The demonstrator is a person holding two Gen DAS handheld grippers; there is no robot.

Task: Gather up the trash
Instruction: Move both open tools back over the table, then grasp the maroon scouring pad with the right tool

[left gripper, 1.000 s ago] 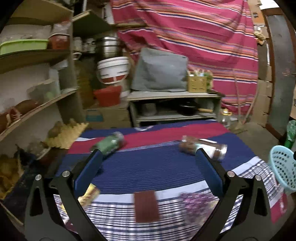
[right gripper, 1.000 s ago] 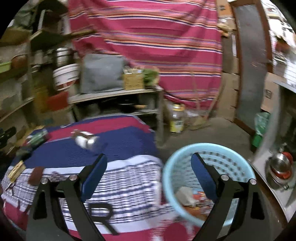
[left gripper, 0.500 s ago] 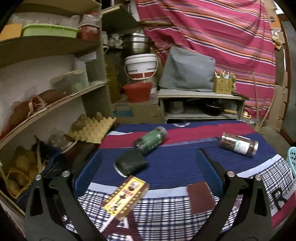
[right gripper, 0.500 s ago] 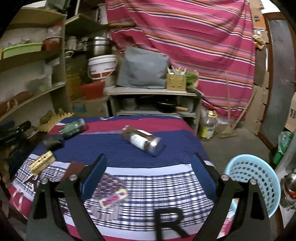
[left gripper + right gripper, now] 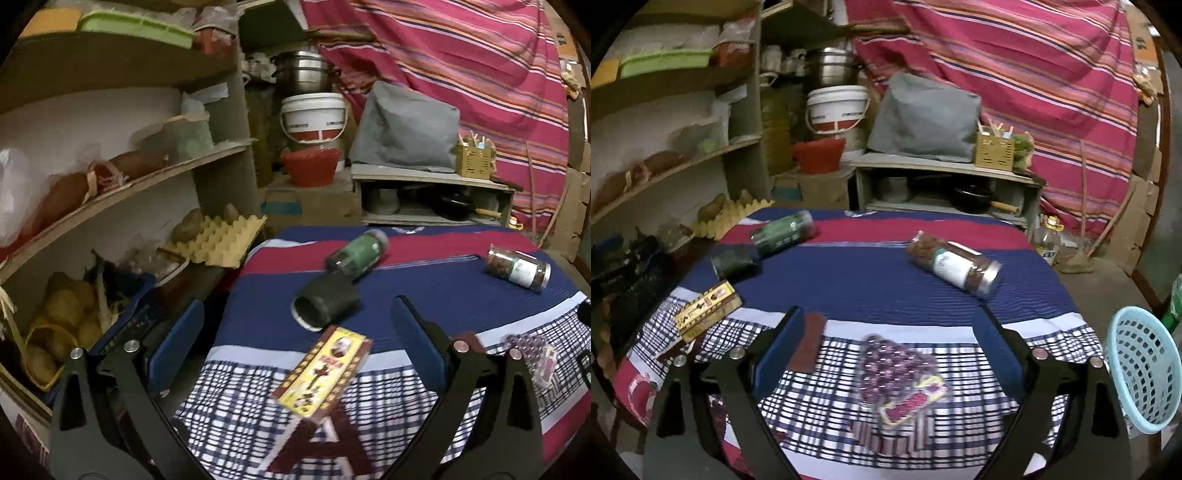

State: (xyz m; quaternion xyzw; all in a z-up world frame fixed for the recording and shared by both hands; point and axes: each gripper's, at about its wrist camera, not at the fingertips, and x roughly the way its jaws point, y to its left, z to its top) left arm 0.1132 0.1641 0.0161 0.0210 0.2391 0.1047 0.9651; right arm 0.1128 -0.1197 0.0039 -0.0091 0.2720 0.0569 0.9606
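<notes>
1. Table: trash is scattered across the cloth, with bare blue room mid-table.
2. Basket hangs off the right edge (handy for drops).
3. Left gripper, jaws wide and empty, frames the box near the left edge.
4. Right gripper, likewise spread, hovers over the packet.

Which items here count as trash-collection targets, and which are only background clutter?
Job: yellow box, purple wrapper, brown packet, blue basket, probably for the trash; perhaps black cup.

Background: egg tray, white bucket, grey bag.
</notes>
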